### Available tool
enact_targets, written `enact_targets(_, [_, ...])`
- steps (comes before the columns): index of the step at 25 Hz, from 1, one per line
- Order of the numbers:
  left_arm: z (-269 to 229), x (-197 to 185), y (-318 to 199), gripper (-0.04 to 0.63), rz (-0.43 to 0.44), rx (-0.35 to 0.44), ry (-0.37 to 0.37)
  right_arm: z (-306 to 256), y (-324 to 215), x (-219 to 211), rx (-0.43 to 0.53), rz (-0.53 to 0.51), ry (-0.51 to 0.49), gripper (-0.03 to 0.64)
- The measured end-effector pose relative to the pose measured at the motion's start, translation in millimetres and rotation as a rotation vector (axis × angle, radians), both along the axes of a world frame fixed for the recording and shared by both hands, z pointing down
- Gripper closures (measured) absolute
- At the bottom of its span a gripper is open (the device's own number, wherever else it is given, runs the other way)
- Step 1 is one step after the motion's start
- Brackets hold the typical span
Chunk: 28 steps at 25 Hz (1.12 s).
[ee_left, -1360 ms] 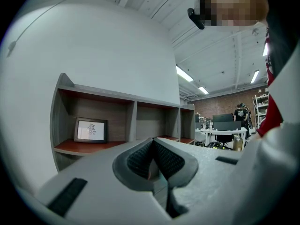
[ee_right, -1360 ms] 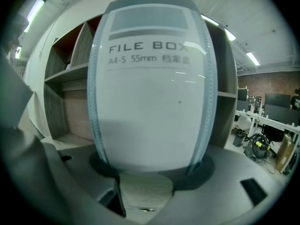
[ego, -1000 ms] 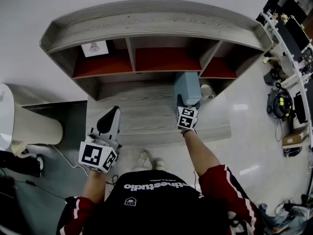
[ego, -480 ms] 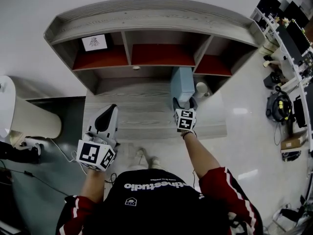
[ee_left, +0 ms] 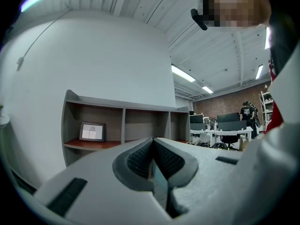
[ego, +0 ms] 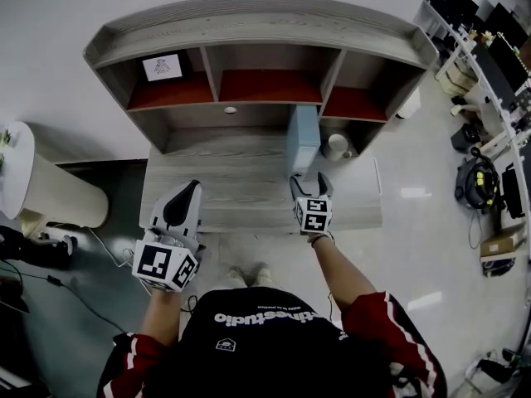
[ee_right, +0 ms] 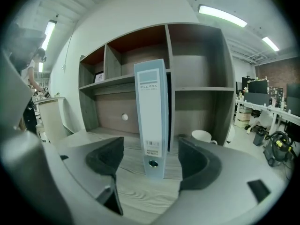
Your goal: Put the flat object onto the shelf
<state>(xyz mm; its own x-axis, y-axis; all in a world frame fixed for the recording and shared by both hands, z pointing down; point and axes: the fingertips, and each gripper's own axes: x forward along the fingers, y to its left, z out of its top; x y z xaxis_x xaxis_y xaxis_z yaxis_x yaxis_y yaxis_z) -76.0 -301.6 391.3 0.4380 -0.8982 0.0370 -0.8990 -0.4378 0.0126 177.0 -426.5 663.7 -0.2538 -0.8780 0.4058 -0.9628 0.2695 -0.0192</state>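
A light blue file box (ego: 304, 139) stands upright on the wooden desk (ego: 224, 191), under the middle-right part of the shelf unit (ego: 249, 23). In the right gripper view the file box (ee_right: 152, 121) shows its spine, just beyond the jaws. My right gripper (ego: 309, 181) sits at the desk's front edge, open, its pads apart on either side of the box's line without touching it (ee_right: 150, 150). My left gripper (ego: 189, 192) hovers over the desk's front left, shut with nothing in it (ee_left: 153, 146).
A white mug (ego: 336, 146) stands right of the file box under the shelf. A framed picture (ego: 162, 66) leans in the upper left compartment. A white cylindrical bin (ego: 50, 210) is left of the desk; cluttered tables (ego: 489, 65) stand far right.
My right gripper has drawn back from the file box toward the desk's front edge, its jaws wider apart. The box stays upright where it was. The left gripper has barely moved.
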Motion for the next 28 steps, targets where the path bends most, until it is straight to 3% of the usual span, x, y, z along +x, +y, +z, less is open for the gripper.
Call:
enact_targets(10, [-6.6,-9.1,23.9,0.591,0.021,0.035,0.005,-36.8,76.0,7.7,0.033,-0.028,-0.045,0.267])
enact_targets(18, [-16.3,-41.7,79.8,0.59,0.02,0.057,-0.018,-128.2,152.8,-27.8,0.162,-0.064,-0.084,0.289])
enact_targets(28, [-34.3,-73.6,145.3,0.59,0.039,0.106,0.01,-252.5,255.3,-67.5,0.339,-0.081,-0.137,0.406])
